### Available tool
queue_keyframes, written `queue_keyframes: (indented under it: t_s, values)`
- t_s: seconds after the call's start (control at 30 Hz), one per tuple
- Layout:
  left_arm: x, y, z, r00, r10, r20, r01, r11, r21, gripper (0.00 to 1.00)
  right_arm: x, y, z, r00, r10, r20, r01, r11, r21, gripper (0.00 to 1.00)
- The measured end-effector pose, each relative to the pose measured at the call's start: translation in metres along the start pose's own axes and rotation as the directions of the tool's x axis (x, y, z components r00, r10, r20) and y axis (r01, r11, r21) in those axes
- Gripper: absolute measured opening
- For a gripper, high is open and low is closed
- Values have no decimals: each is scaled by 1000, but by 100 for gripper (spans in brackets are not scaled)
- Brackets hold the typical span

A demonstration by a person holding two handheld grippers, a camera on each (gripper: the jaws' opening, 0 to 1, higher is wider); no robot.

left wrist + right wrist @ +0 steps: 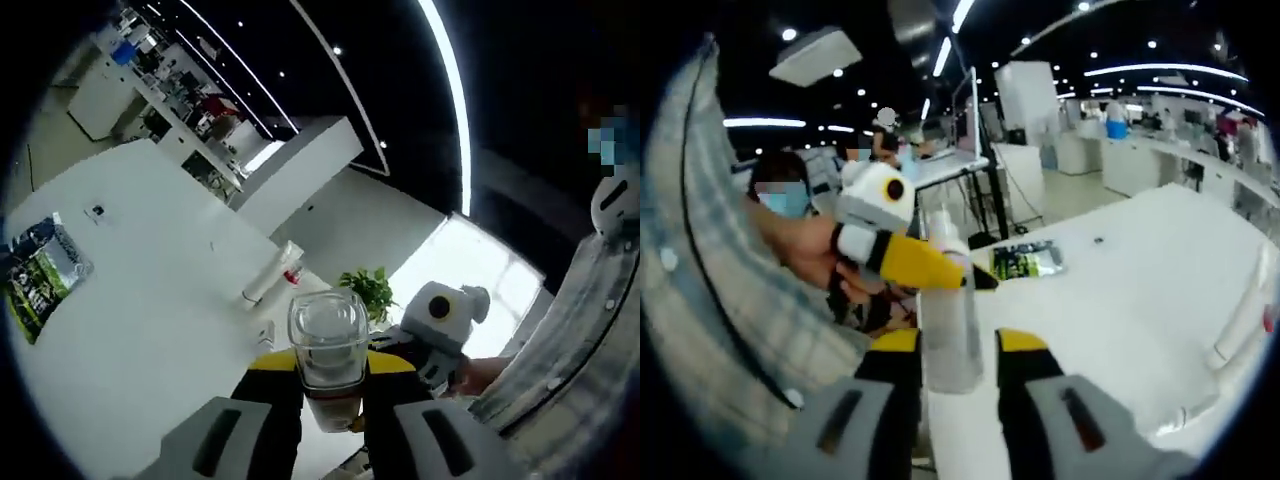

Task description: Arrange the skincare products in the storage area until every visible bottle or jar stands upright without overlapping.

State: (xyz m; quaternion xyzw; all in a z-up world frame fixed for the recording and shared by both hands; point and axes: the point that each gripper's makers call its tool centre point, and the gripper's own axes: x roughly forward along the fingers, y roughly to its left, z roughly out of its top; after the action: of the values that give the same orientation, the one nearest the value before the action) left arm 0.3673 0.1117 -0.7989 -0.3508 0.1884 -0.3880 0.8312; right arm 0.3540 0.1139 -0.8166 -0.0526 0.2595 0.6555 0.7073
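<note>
- In the left gripper view, the left hand-held gripper [332,420] has its two yellow-and-black jaws clamped on a clear bottle [328,350], gripping it low on its body.
- The clear bottle points away from the camera, its wide transparent cap end uppermost in the view, and it is held above the white surface [150,300].
- Just beside the bottle, to the right in that view, the right hand-held gripper [400,345] reaches in, held by a person's hand [480,375] next to a striped sleeve [570,360].
- On the white surface beyond the bottle lies a white tube [272,274] with a red band near one end, on its side.
- A green-printed packet [42,272] lies flat near the far left edge of the surface.
- A green plant [368,290] shows behind the bottle.
- In the right gripper view, the right hand-held gripper [952,365] has its jaws closed against both sides of the clear bottle [952,330], which stands upright between them.
- The left hand-held gripper [925,268] comes in from the left and meets the same bottle higher up, held by a hand [805,250].
- The green-printed packet [1025,260] lies on the white surface [1140,280] behind the bottle.
- The white tube [1245,310] lies at the right edge of that surface.
</note>
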Motion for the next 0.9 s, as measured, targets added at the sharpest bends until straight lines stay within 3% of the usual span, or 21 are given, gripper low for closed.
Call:
queue_keyframes:
  t_s: [0.03,0.1,0.17,0.3,0.47,0.77,0.9]
  values:
    - [-1,-1,1,1000,-6,-1,6,1000,4,22,1,4,0,1000,22,-13,-22,1000,20,28]
    - [-8,-13,12,995,-90,32,89,996,8,22,1,9,4,998,52,-41,-48,996,74,30]
    - [-13,-22,20,989,-141,50,139,990,29,22,0,11,13,997,61,-38,-58,996,63,31]
    - [-22,-33,24,977,-214,24,212,976,56,22,1,25,19,990,125,-60,-119,988,97,31]
    - [-25,-37,12,968,-248,-51,251,964,92,22,2,40,24,986,155,-68,-146,982,116,28]
    - [-20,-55,7,934,-344,-101,354,929,111,22,5,55,14,975,183,-129,-166,977,134,22]
    - [-20,-54,13,933,-346,-99,355,929,107,22,2,52,20,981,170,-99,-153,976,156,21]
